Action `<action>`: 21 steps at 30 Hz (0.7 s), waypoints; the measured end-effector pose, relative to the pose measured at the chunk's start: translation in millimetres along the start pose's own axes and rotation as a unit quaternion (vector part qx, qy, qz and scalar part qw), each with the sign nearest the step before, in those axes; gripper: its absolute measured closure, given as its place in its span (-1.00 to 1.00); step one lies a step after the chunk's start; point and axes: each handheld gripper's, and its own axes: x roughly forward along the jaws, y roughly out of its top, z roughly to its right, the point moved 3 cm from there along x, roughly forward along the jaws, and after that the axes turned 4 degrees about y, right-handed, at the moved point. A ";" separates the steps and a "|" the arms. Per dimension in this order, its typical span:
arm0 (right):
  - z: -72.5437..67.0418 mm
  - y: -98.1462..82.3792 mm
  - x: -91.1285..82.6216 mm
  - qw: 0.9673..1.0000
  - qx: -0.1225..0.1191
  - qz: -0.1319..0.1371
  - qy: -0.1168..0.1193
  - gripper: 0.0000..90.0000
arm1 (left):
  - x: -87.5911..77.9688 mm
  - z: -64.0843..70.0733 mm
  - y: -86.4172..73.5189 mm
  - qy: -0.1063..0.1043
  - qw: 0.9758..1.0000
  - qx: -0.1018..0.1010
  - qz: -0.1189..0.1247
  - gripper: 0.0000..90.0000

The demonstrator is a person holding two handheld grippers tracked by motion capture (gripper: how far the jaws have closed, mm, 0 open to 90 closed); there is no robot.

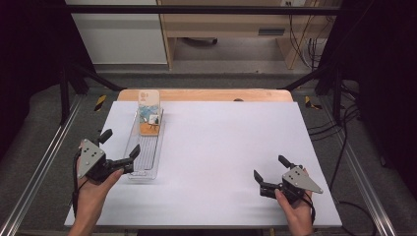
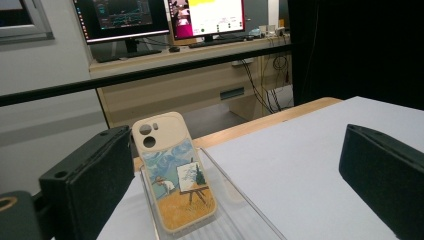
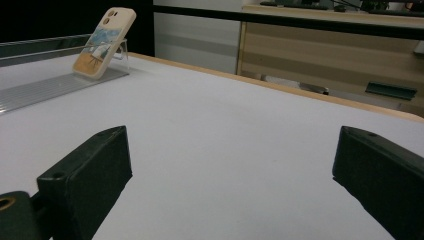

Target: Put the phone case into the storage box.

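The phone case (image 1: 148, 112) leans upright at the far end of a clear tray (image 1: 142, 162), easy to reach for the wide-open, empty left tongs (image 1: 119, 142); the right tongs (image 1: 270, 169), also open and empty, wait well apart.

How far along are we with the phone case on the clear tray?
Nothing looks done yet: the phone case leans at the far end of the clear tray, untouched. In hand: the left gripper sits open at the tray's near end, jaws aimed along it toward the case. The right gripper rests open, apart on the white mat. Reaching, gripping and moving the case are probably all left.
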 end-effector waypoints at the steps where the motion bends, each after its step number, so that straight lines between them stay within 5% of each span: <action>1: 0.0 0.0 0.0 1.000 0.000 0.000 0.000 -0.95 | -1.3 -1.2 -0.5 0.001 1.000 0.000 0.001 -0.98; 21: 0.9 -0.2 -0.8 1.000 -0.002 0.000 -0.003 -0.95 | -20.5 -11.5 -20.0 0.008 1.000 -0.003 0.001 -0.98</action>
